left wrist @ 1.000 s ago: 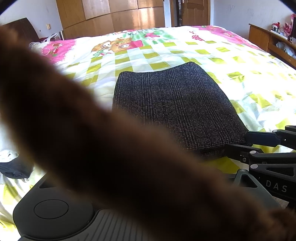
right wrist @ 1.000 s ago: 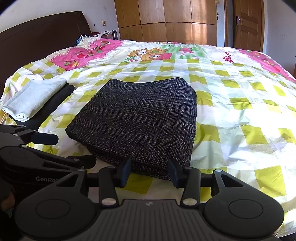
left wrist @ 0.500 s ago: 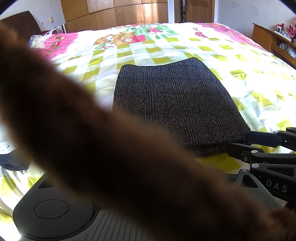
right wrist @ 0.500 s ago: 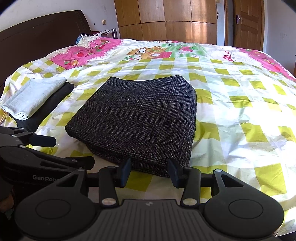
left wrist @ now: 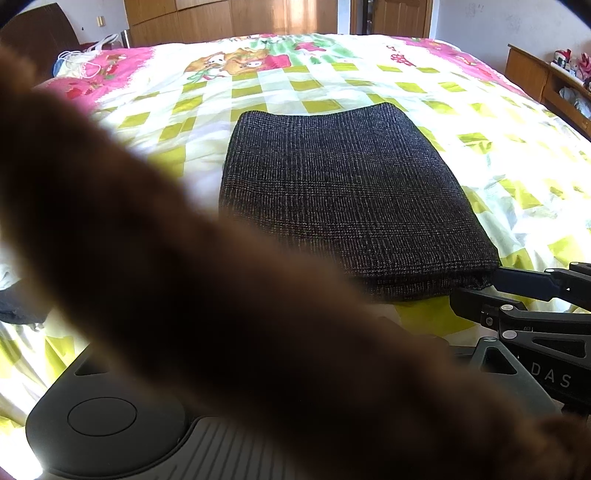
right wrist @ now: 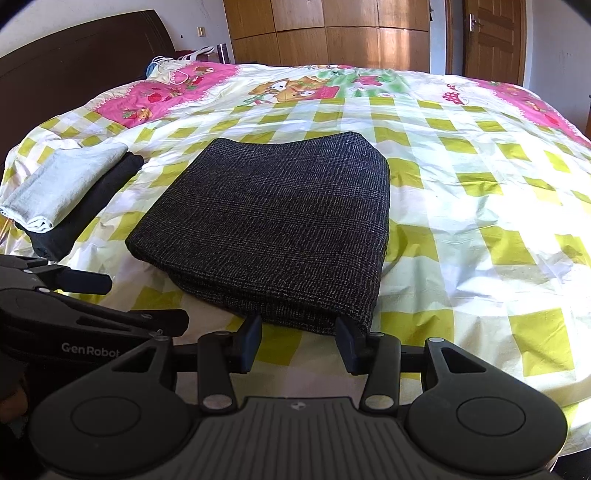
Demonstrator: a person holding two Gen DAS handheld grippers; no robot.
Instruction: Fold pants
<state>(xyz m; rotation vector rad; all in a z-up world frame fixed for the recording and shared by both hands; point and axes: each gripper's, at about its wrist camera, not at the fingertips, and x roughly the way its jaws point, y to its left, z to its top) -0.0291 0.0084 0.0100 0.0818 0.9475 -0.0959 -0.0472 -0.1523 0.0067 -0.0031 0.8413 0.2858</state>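
The dark tweed pants [right wrist: 273, 229] lie folded into a thick rectangle in the middle of the bed [right wrist: 480, 206]. My right gripper [right wrist: 300, 341] stands open just short of their near folded edge, with only bedsheet between its fingers. My left gripper [right wrist: 123, 301] hovers to the left of that edge, its two fingers spread apart around nothing. In the left wrist view the pants [left wrist: 343, 199] fill the centre and the right gripper [left wrist: 472, 287] reaches in beside their near right corner. A blurred brown furry shape [left wrist: 184, 280] close to the lens hides my left gripper's own fingers there.
A folded pale towel [right wrist: 62, 184] rests on a dark folded garment [right wrist: 88, 206] at the bed's left side. The dark headboard [right wrist: 74, 62] is behind them. Wooden wardrobes [right wrist: 332, 33] and a door [right wrist: 491, 37] line the far wall. A wooden shelf [left wrist: 546, 85] stands right of the bed.
The left wrist view has tipped slightly, so the pants sit a little higher in it. The pants and both grippers otherwise stay as they were.
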